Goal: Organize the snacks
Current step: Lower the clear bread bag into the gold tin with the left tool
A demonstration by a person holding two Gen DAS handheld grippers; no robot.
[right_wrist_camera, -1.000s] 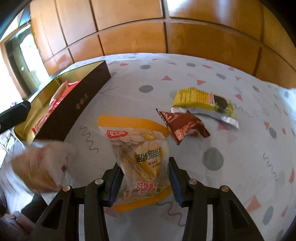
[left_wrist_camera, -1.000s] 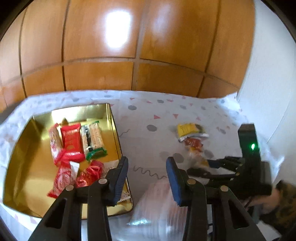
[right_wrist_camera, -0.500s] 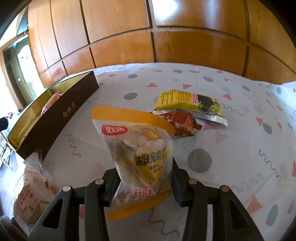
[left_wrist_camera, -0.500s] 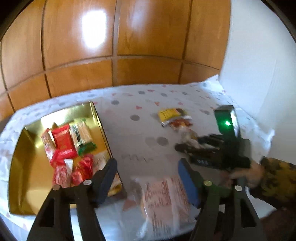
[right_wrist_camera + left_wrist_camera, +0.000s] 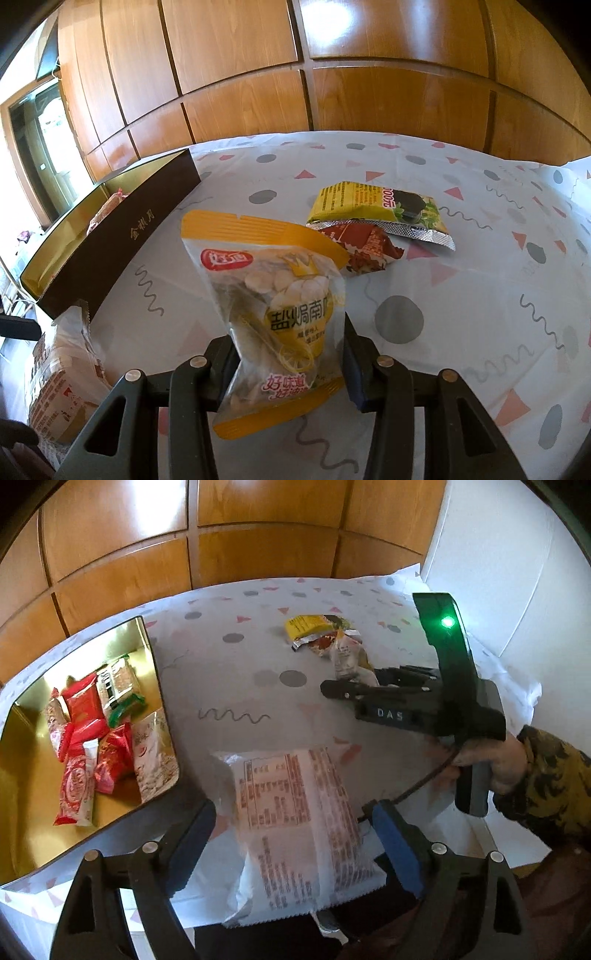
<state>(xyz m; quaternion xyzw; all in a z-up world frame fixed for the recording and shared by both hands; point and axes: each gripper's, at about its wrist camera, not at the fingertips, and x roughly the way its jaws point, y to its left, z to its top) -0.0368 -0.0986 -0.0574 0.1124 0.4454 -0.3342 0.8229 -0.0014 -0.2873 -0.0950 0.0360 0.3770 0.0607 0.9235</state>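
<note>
Left gripper (image 5: 293, 843): jaws opening, spread wide, blue pads clear of the white pack (image 5: 295, 823) that lies between them on the table's near edge; nothing gripped.
Right gripper (image 5: 288, 354): partly closed, pads pressed on both sides of the yellow bag (image 5: 273, 295), which stands upright in the jaws above the cloth.
Right gripper, from the left wrist: at 3 o'clock, a black body with a green light, a hand (image 5: 495, 764) in a patterned sleeve on its handle.
White pack: red print on its face, just beside the tin's near corner, at 5 o'clock from it.
Tin (image 5: 22, 746): gold inside, dark outside, at 9 o'clock on the table; red wrappers, a green-ended bar and a pale pouch lie in it.
Loose snacks: a yellow sachet (image 5: 380, 210) at 1 o'clock from the bag, its silver edge overlapping a brown packet (image 5: 365, 249); whether the two touch the bag is hard to tell.
Cloth (image 5: 480, 295): white with grey dots, pink triangles and squiggles.
Backdrop: wooden panels.
</note>
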